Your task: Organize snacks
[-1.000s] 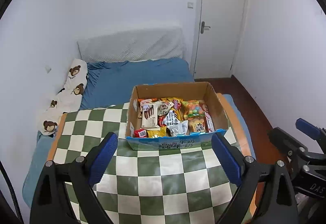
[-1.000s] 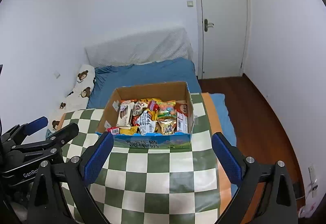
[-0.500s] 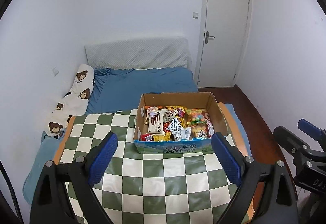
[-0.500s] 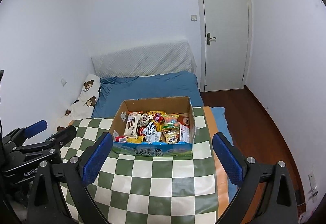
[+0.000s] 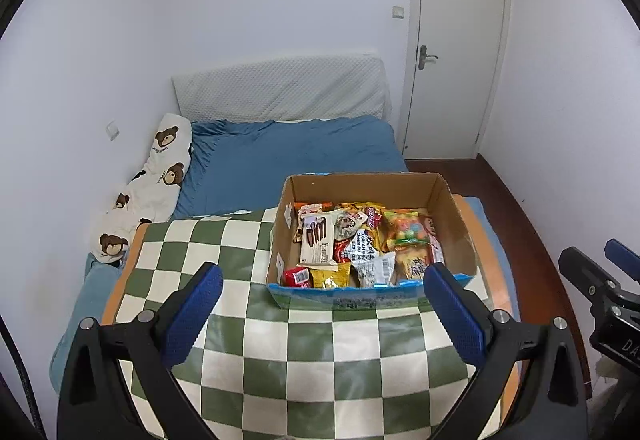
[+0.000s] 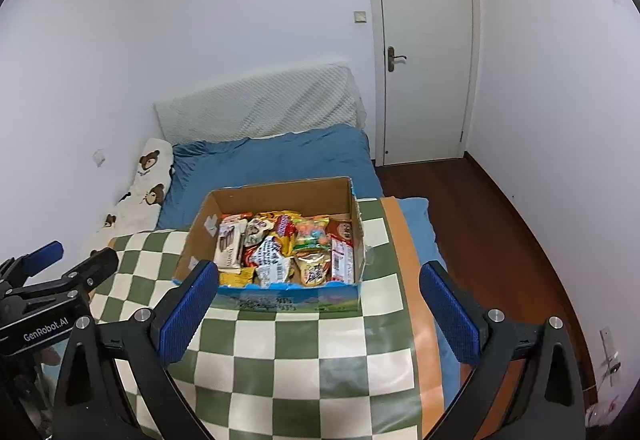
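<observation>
Snack box (image 5: 372, 240) dead ahead on bench (image 5: 320, 352), long side facing. Left tongs (image 5: 322, 314), right tongs (image 6: 318, 310) both apart, empty, level-pegged.

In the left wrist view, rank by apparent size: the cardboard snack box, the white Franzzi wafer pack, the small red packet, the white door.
1. White door, though it stands farthest away.
2. Cardboard snack box.
3. White Franzzi wafer pack.
4. Small red packet.
</observation>
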The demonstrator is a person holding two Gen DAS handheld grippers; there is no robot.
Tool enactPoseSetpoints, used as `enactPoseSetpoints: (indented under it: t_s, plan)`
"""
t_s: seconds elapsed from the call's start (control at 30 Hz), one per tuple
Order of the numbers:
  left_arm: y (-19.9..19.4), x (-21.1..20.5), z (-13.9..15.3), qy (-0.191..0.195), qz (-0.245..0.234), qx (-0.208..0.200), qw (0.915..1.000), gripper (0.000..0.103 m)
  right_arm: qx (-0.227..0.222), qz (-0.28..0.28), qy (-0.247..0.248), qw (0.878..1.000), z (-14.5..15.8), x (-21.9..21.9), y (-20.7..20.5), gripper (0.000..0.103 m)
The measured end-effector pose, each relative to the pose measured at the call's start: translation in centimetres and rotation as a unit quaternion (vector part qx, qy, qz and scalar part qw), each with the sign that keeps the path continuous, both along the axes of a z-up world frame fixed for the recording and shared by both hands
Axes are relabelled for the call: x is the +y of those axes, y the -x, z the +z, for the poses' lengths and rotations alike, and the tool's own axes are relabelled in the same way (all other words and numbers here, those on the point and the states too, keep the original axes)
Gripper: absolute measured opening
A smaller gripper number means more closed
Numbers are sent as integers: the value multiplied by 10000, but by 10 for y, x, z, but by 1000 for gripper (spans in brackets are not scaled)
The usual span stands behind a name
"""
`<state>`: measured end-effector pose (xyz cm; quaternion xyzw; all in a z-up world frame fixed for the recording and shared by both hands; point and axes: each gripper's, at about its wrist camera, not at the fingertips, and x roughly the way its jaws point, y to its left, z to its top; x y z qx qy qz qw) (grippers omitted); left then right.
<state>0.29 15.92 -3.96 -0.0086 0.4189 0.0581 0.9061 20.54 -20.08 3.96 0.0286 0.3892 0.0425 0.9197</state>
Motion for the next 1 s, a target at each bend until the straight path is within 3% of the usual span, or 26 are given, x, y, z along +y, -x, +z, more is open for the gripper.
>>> enactPoseSetpoints:
  t_s: [0.3, 0.57, 1.0]
  plan:
    - [-49, 2, -27, -50, 98, 309, 9995, 103, 329, -107, -35, 9994, -33, 3, -58, 102]
    - [-81, 5, -55, 91, 19, 820, 9966, 103, 646, -109, 45, 9978, -55, 7, -94, 102]
    - [-86, 1, -78, 209, -95, 1181, 9927, 103, 1109, -74, 167, 9937, -88, 11, -106, 102]
